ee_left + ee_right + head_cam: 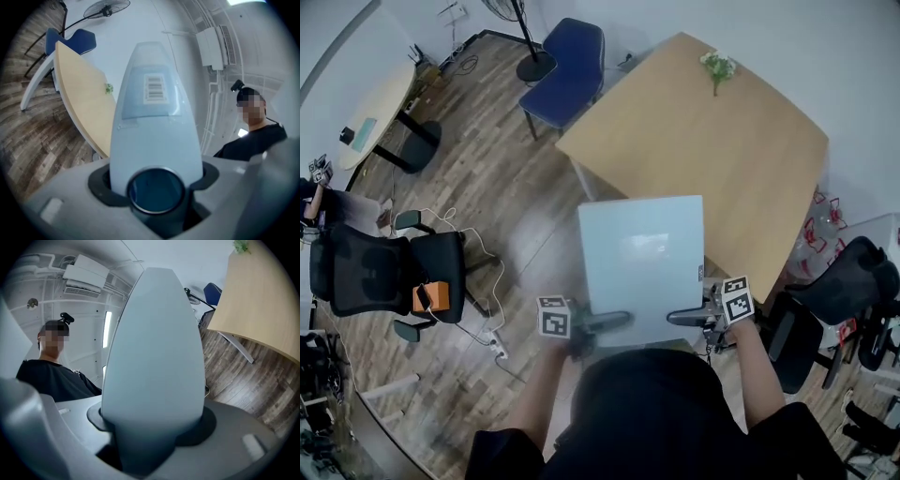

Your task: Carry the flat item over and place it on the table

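A flat pale-blue panel (642, 262) is held level in front of me by its near edge. My left gripper (614, 322) is shut on its near left side and my right gripper (684, 319) is shut on its near right side. In the left gripper view the panel (152, 117) runs away from the jaws and shows a barcode label; in the right gripper view the panel (154, 348) fills the middle. The light wooden table (712, 141) lies just ahead, and the panel's far right part overlaps its near edge in the head view.
A small green sprig (717, 66) lies at the table's far side. A blue chair (567, 70) and a fan stand (534, 61) are at its far left corner. Black office chairs (384, 272) (834, 309) stand left and right of me. Cables and a power strip (492, 342) lie on the wood floor.
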Demonstrator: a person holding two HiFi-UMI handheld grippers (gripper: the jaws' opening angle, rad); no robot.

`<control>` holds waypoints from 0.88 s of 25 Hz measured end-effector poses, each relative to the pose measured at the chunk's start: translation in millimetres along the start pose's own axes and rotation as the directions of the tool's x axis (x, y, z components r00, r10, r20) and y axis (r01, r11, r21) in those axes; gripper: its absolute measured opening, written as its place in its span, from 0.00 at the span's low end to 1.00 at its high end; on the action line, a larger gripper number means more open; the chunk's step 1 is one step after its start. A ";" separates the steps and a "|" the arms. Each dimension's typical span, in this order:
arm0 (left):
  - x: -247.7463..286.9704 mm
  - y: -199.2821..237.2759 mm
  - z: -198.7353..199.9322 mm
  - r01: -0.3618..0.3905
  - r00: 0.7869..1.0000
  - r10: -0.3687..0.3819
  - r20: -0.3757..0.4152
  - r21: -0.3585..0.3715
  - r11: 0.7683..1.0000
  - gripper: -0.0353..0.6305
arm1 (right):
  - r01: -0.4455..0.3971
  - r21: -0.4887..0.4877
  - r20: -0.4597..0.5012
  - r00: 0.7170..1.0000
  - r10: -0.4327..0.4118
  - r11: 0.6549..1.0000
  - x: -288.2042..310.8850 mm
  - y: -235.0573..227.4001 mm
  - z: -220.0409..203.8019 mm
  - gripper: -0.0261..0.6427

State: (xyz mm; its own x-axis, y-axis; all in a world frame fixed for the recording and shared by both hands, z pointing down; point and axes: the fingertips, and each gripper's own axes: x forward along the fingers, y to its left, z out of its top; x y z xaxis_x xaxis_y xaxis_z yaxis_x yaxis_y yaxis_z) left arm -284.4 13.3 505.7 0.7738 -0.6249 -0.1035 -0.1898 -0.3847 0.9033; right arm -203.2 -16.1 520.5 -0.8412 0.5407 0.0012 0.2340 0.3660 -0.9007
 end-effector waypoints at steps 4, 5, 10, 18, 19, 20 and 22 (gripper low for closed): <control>-2.0 16.4 16.7 -0.009 0.999 0.009 -0.038 -0.016 1.000 0.56 | 0.026 0.026 0.071 0.997 -0.028 0.999 3.2 -10.6 11.3 0.48; -1.8 21.1 21.8 -0.018 0.999 0.017 -0.042 -0.016 1.000 0.56 | 0.039 0.041 0.087 0.995 -0.043 0.998 3.5 -13.1 14.3 0.48; 17.5 50.1 44.3 -0.057 0.994 0.055 -0.098 -0.015 0.998 0.59 | 0.085 0.061 0.146 0.985 -0.093 0.994 -11.6 -30.7 35.6 0.47; 96.2 91.5 69.6 -0.125 0.973 0.114 -0.202 -0.043 0.991 0.63 | 0.117 0.115 0.241 0.960 -0.142 0.986 -82.8 -60.8 63.4 0.47; 106.9 95.6 72.4 -0.125 0.969 0.115 -0.218 -0.034 0.992 0.63 | 0.119 0.111 0.260 0.955 -0.145 0.987 -92.1 -65.2 65.6 0.47; 117.1 101.5 75.5 -0.128 0.965 0.119 -0.233 -0.025 0.991 0.63 | 0.122 0.110 0.279 0.949 -0.148 0.986 -101.5 -70.4 68.6 0.47; 138.1 117.3 84.3 -0.152 0.956 0.142 -0.258 -0.019 0.988 0.64 | 0.120 0.122 0.314 0.937 -0.153 0.985 -120.9 -82.8 78.5 0.47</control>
State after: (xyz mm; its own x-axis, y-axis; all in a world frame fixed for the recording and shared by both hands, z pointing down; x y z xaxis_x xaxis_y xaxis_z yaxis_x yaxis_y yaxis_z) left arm -250.7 -175.4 562.3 0.8684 -0.4766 0.1368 -0.2937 -0.2720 0.9164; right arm -159.1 -171.2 560.8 -0.9771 0.2129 0.0020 0.0706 0.3329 -0.9403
